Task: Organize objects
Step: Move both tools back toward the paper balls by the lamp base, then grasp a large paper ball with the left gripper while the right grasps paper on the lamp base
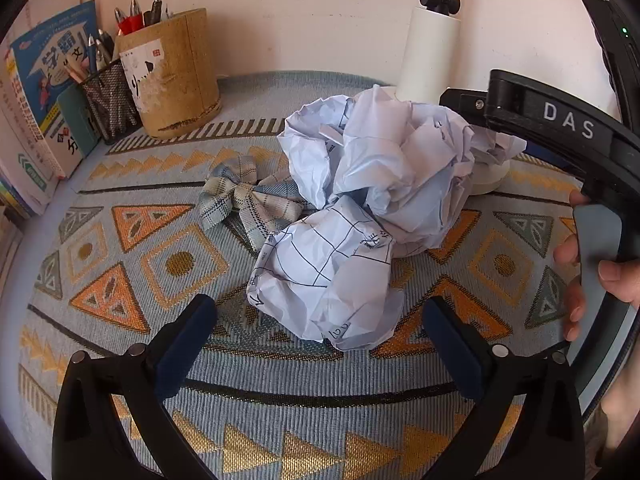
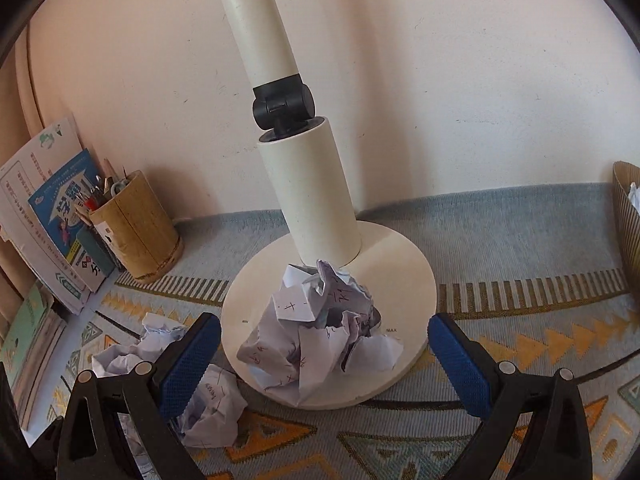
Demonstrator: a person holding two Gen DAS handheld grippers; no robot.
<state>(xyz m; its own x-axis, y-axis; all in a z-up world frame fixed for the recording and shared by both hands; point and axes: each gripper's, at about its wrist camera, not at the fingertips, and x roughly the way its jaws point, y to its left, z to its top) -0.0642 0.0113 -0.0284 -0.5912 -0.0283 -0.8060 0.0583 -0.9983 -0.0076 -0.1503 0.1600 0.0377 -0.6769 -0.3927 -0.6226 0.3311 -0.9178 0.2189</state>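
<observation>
Both tongs stand wide apart and empty: the left tongs (image 1: 320,344), with dark blue padded tips, straddle a crumpled ball of white ruled paper (image 1: 324,280) lying on the tabletop's woven blue, orange and gold patterned cloth (image 1: 120,280), while the right tongs (image 2: 324,360), with brighter blue knurled pads, frame another crumpled white paper wad marked in red ink (image 2: 316,328) that sits on the round cream base of a desk lamp (image 2: 404,276). Judging by this, the tidying is barely begun. At least three wads lie loose, a larger crumpled white sheet (image 1: 392,168) just behind the near one, and a soft blue-and-cream plaid fabric bow (image 1: 244,196) lies to their left. A ribbed brown container at the far right edge (image 2: 626,220) seems to hold some white paper already, perhaps the bin. The far-left bamboo pen cup (image 1: 176,76), black mesh pen holder (image 1: 110,100) and leaning books (image 1: 44,92) look orderly.
</observation>
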